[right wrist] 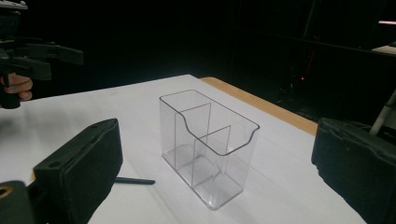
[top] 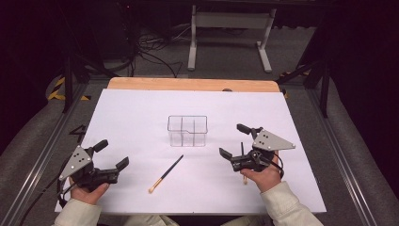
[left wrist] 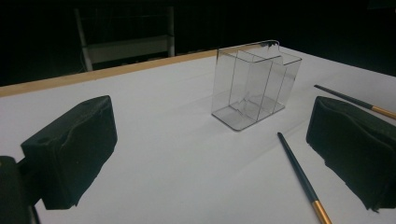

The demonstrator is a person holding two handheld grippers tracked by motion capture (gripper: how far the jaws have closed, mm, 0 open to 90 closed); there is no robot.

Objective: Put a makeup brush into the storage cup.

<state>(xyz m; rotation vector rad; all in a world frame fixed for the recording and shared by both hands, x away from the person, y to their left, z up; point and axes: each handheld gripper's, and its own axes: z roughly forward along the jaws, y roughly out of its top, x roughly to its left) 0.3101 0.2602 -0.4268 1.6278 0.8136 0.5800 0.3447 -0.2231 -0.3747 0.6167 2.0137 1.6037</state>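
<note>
A clear plastic organizer box [top: 187,131] with divided compartments stands empty at the middle of the white sheet [top: 141,108]. A black-handled brush [top: 165,174] with a gold ferrule lies in front of it, between the two hands. A second brush [top: 242,149] lies under the right hand. My left gripper [top: 113,153] is open at the front left, pointed at the box [left wrist: 252,86] and the brush [left wrist: 299,172]. My right gripper [top: 233,140] is open just right of the box [right wrist: 210,144], with nothing between its jaws.
A wooden table edge [top: 193,84] runs along the back of the sheet. Beyond it are a white metal stand [top: 230,21] and cables [top: 150,52] on the floor. Metal rails [top: 42,155] flank the table on both sides.
</note>
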